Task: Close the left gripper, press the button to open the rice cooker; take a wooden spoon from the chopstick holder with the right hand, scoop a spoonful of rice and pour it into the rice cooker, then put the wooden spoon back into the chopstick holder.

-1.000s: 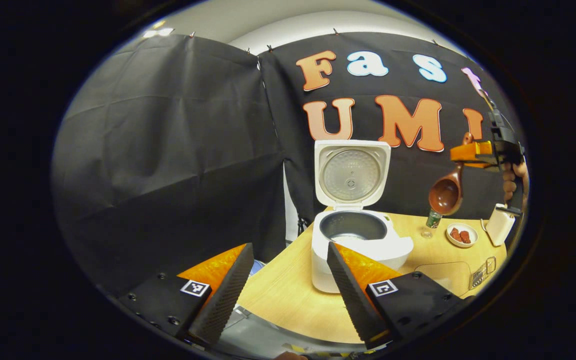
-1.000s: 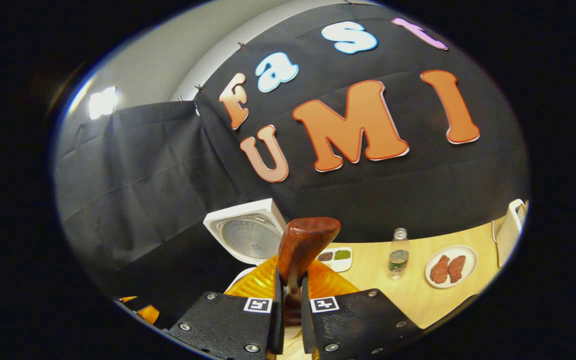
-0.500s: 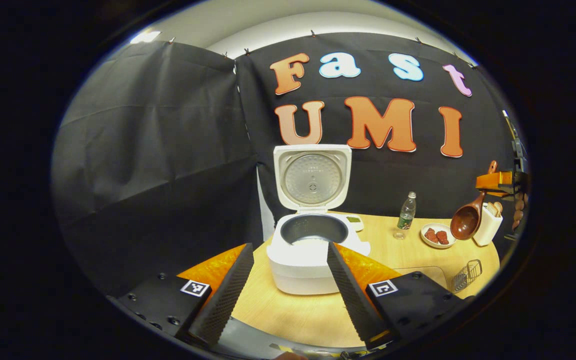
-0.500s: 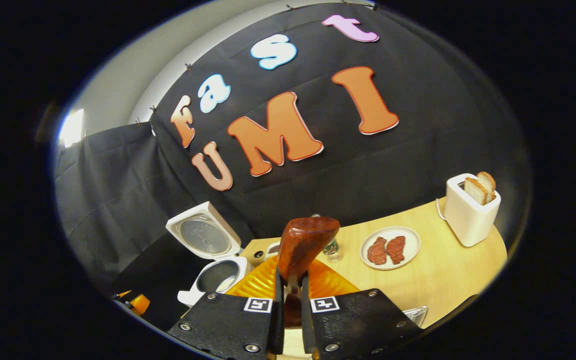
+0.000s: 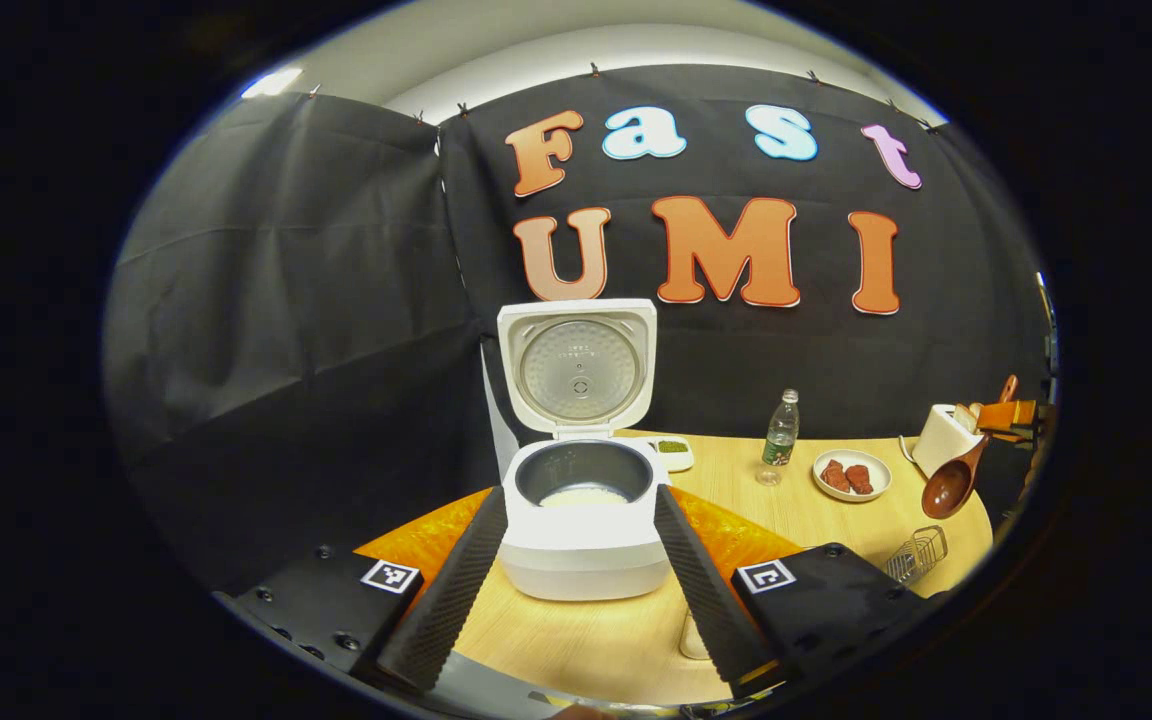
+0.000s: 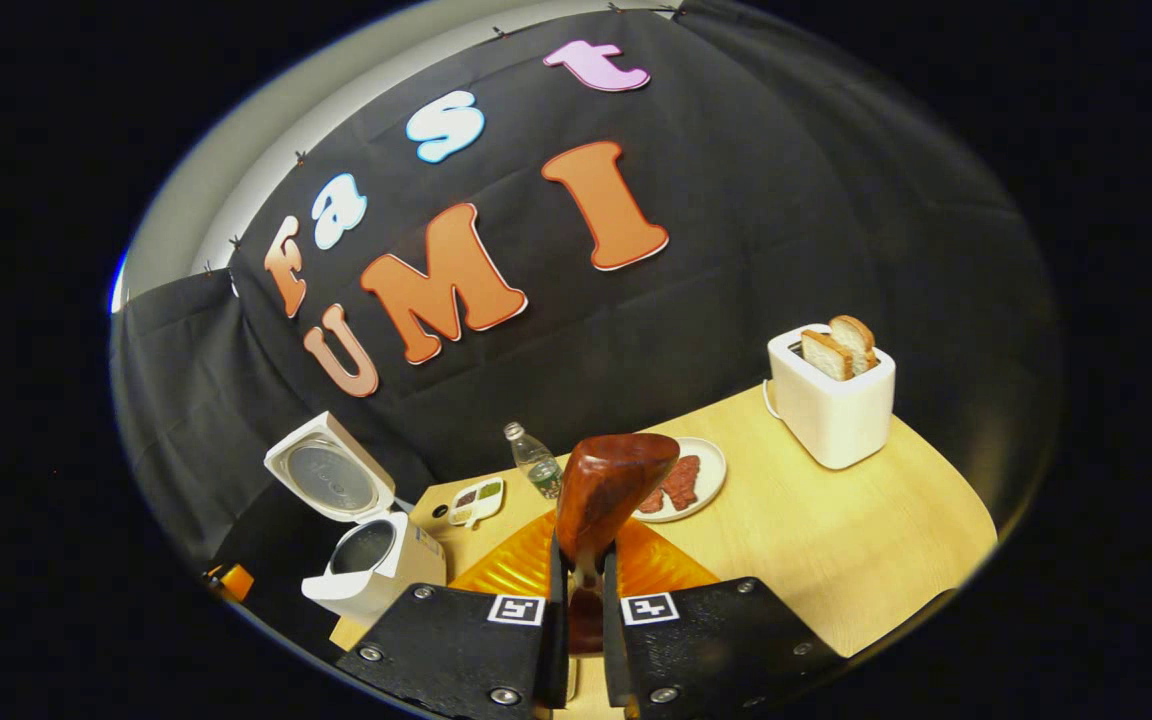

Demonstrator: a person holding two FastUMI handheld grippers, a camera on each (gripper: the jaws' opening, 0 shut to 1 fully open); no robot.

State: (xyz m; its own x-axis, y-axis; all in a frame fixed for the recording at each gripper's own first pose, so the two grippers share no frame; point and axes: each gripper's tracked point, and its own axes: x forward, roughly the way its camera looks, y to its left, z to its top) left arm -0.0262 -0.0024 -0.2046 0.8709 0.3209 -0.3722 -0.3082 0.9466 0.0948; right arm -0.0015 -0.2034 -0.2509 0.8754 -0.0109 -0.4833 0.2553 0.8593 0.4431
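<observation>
The white rice cooker point(image 5: 584, 545) stands on the wooden table with its lid point(image 5: 577, 365) up and white rice in the pot. My left gripper point(image 5: 578, 500) is open, its fingers framing the cooker from nearer the table's front. At the far right, my right gripper point(image 5: 1014, 413) holds the brown wooden spoon point(image 5: 948, 487) hanging bowl down above the wire chopstick holder point(image 5: 916, 553). In the right gripper view, my right gripper point(image 6: 582, 560) is shut on the spoon's handle, and the spoon's bowl point(image 6: 611, 485) rises ahead of it. The cooker point(image 6: 373, 560) sits far to the left there.
A water bottle point(image 5: 781, 432), a plate of red meat point(image 5: 851, 475), a white toaster with bread point(image 6: 831, 400) and a small divided dish point(image 6: 476, 497) stand along the back of the table point(image 6: 836, 560). A small pale object point(image 5: 693, 635) lies near the front edge.
My right gripper has carried the spoon rightward and lower, away from the cooker toward the table's right end. The left gripper view has swung so the cooker sits centred between its fingers.
</observation>
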